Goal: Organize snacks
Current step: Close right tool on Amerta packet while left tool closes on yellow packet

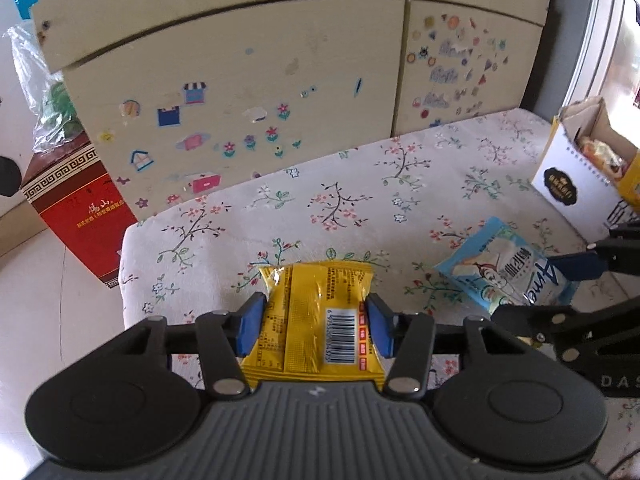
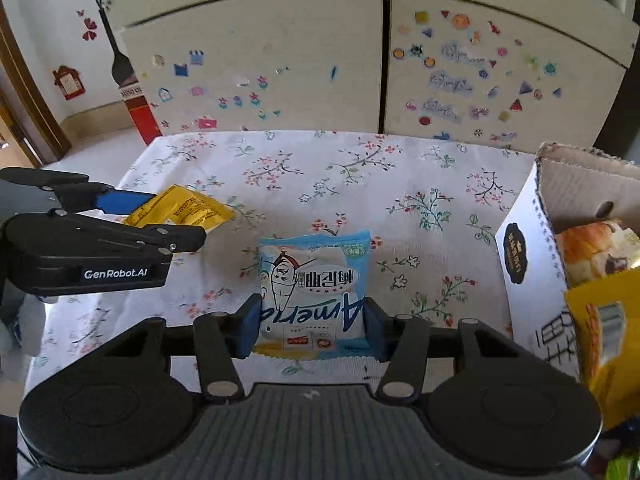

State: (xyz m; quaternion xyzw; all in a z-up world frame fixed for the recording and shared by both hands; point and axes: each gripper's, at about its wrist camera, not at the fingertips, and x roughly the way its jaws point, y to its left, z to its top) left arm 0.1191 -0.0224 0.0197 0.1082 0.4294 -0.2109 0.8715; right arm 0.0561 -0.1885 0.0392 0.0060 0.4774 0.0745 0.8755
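We see the left hand-held gripper (image 1: 316,320) clamped on a yellow packet (image 1: 316,316) over the floral bench (image 1: 340,184). At our three o'clock, the right hand-held gripper (image 2: 312,326) pinches a blue packet (image 2: 314,292). A box (image 2: 528,256) stands at two o'clock.

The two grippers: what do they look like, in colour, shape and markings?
Both are alike. The left gripper and the right gripper have black linkage arms with silver rivets, blue pads on the fingers, two round black discs and a ribbed grey body. White "GenRobot.AI" lettering marks the left one's side. No sleeves or cables show.
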